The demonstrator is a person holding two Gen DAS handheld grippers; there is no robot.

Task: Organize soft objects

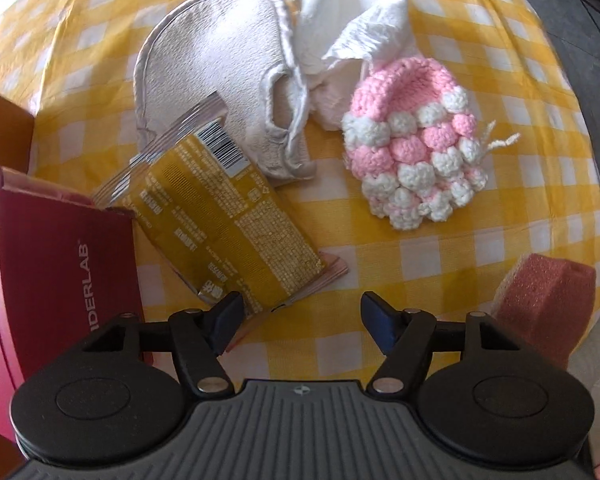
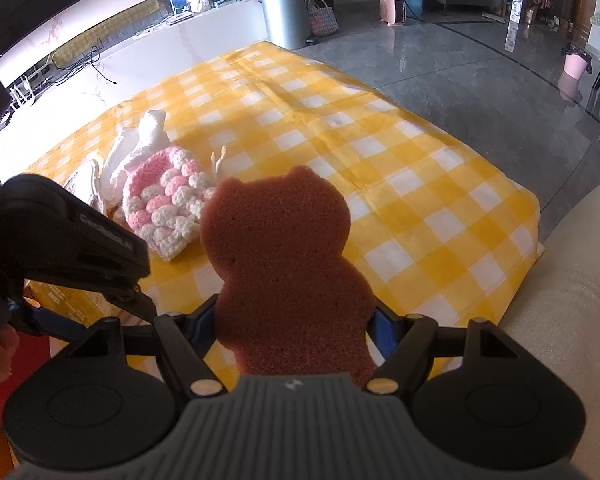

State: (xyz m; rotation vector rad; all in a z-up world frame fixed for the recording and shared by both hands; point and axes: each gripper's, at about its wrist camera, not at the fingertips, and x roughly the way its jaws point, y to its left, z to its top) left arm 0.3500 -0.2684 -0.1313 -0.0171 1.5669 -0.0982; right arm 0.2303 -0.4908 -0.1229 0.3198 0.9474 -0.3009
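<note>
My right gripper (image 2: 296,320) is shut on a brown bear-shaped sponge (image 2: 284,264) and holds it upright above the yellow checked tablecloth (image 2: 400,168). The sponge also shows at the right edge of the left wrist view (image 1: 548,300). My left gripper (image 1: 300,320) is open and empty, just above the cloth, with its left finger over a yellow packet (image 1: 228,224). Beyond it lie a pink and white crocheted pouch (image 1: 416,148), a white terry mitt (image 1: 220,92) and crumpled white tissue (image 1: 352,28). The pouch also shows in the right wrist view (image 2: 168,200).
A dark red box (image 1: 56,272) stands at the left, the yellow packet leaning by it. A brown box corner (image 1: 4,120) is behind it. A beige sofa (image 2: 572,320) borders the table on the right. The grey floor (image 2: 460,60) lies beyond.
</note>
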